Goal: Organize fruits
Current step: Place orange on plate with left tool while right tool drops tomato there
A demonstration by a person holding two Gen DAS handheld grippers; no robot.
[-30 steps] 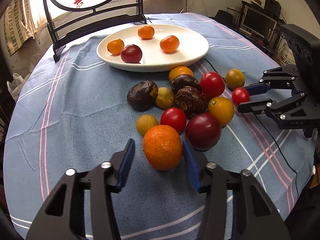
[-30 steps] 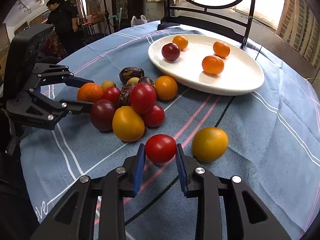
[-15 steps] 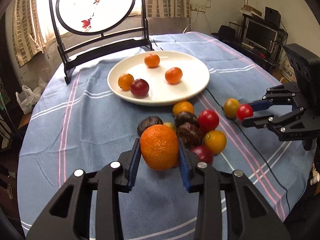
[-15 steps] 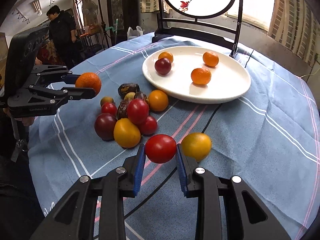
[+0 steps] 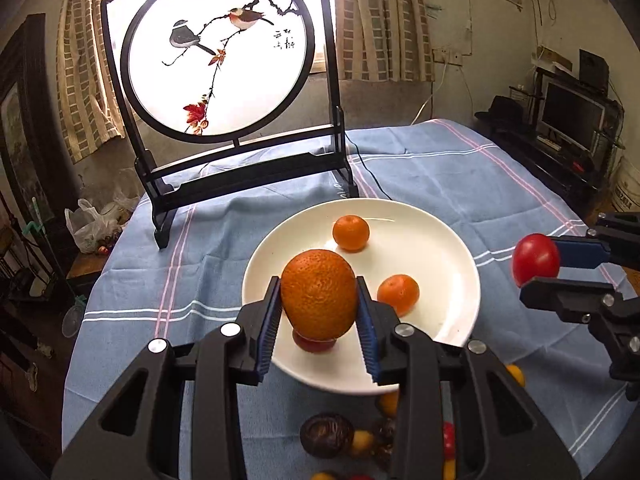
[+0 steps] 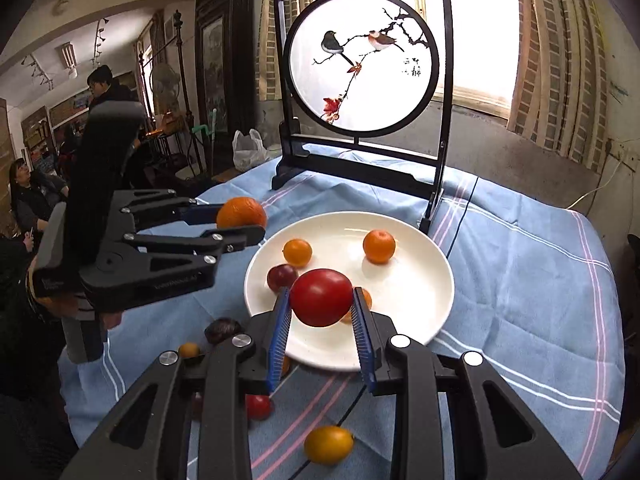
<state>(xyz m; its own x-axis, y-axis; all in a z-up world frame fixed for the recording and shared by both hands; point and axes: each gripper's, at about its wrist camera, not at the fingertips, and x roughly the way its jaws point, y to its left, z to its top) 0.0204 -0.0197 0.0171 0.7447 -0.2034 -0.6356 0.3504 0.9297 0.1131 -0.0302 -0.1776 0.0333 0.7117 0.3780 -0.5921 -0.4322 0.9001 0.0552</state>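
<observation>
The left gripper (image 5: 319,320) clenches a dimpled orange (image 5: 319,293) between its ribbed blue pads (image 5: 267,322), held above the near rim of the glossy white plate (image 5: 436,256). The right gripper (image 6: 321,332) grasps a smooth red tomato (image 6: 321,297) likewise. Beyond, a round bird-painted screen (image 5: 218,48) bears unreadable calligraphy.

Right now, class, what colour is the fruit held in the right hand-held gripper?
Red: the tomato-like fruit in the right hand-held gripper, clearest in the right wrist view.
</observation>
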